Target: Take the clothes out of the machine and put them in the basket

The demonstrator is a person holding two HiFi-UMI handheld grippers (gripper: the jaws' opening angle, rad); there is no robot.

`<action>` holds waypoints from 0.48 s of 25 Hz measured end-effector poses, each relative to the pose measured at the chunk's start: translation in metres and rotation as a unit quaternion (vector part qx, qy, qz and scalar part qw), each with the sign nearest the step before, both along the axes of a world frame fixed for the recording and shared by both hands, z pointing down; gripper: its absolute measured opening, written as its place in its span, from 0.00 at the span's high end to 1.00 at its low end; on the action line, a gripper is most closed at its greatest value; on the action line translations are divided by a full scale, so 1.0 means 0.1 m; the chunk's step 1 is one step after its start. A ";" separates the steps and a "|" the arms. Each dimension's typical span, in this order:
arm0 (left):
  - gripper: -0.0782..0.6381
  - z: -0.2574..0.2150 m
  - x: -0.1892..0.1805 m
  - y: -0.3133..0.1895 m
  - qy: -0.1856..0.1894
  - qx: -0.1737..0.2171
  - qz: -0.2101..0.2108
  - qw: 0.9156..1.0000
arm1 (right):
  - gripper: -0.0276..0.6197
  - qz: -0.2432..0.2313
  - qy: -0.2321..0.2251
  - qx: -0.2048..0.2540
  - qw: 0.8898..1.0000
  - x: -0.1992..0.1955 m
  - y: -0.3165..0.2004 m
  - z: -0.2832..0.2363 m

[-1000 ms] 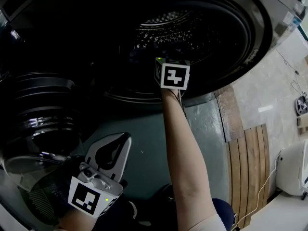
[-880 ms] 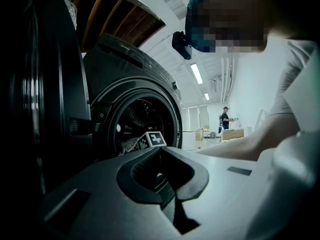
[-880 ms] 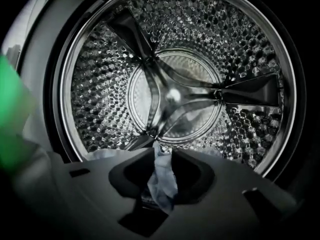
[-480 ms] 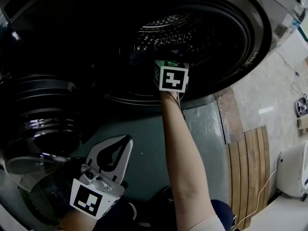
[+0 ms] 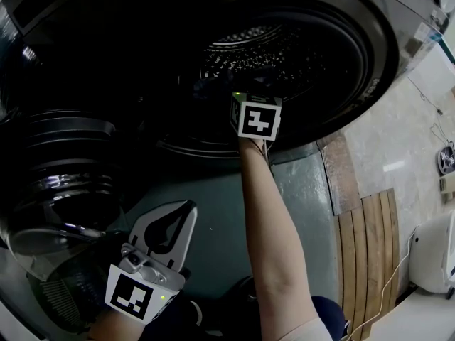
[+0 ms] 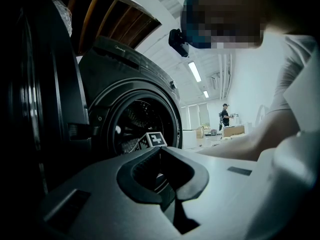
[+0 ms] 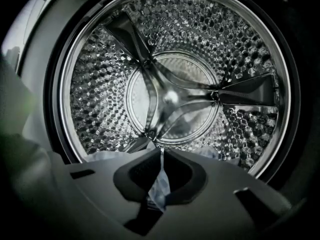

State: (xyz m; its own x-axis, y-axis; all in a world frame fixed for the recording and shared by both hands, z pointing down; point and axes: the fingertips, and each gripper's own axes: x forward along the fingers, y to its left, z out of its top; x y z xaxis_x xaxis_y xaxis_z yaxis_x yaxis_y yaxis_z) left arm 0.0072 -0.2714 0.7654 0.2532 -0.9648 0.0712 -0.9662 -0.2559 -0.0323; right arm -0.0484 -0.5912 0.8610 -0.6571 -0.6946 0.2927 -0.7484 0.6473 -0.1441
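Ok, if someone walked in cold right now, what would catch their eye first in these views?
The shiny perforated drum fills the right gripper view. At its lower lip, the right hand-held gripper is shut on a pale cloth. The left hand-held gripper hangs low outside the machine, jaws together and empty, beside the open door.

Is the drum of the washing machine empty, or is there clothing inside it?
Not empty. Pale cloth lies at the bottom of the drum, and the right gripper pinches a fold of it.
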 end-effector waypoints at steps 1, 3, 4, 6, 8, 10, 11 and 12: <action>0.86 0.00 0.00 0.00 0.000 0.001 0.000 1.000 | 0.93 0.001 -0.001 0.001 1.000 0.01 0.00 0.00; 0.86 -0.01 0.00 0.01 -0.002 0.003 -0.002 1.000 | 0.93 0.001 -0.004 0.002 1.000 0.02 0.00 -0.01; 0.86 -0.02 0.00 0.01 -0.003 0.003 -0.002 1.000 | 0.93 0.001 -0.007 0.004 1.000 0.03 0.01 -0.02; 0.86 -0.03 0.00 0.02 -0.002 0.004 -0.003 1.000 | 0.92 -0.003 -0.019 0.013 1.000 0.03 0.02 -0.06; 0.86 -0.04 0.00 0.03 0.000 0.006 -0.004 1.000 | 0.92 -0.006 -0.029 0.022 0.999 0.03 0.05 -0.10; 0.86 -0.06 0.00 0.03 0.001 0.008 -0.003 1.000 | 0.92 -0.002 -0.029 0.024 0.999 0.06 0.06 -0.10; 0.86 -0.06 0.00 0.03 0.000 0.010 -0.003 1.000 | 0.92 0.001 -0.028 0.025 0.999 0.07 0.07 -0.11; 0.86 -0.07 0.01 0.03 0.000 0.011 -0.002 1.000 | 0.92 0.003 -0.027 0.026 0.999 0.08 0.08 -0.12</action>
State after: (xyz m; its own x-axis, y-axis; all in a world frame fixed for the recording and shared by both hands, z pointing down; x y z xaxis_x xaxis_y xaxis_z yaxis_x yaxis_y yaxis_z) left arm 0.0078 -0.2681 0.7589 0.2491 -0.9671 0.0509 -0.9672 -0.2511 -0.0379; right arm -0.0401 -0.5836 0.8493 -0.6672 -0.7118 0.2197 -0.7441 0.6507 -0.1515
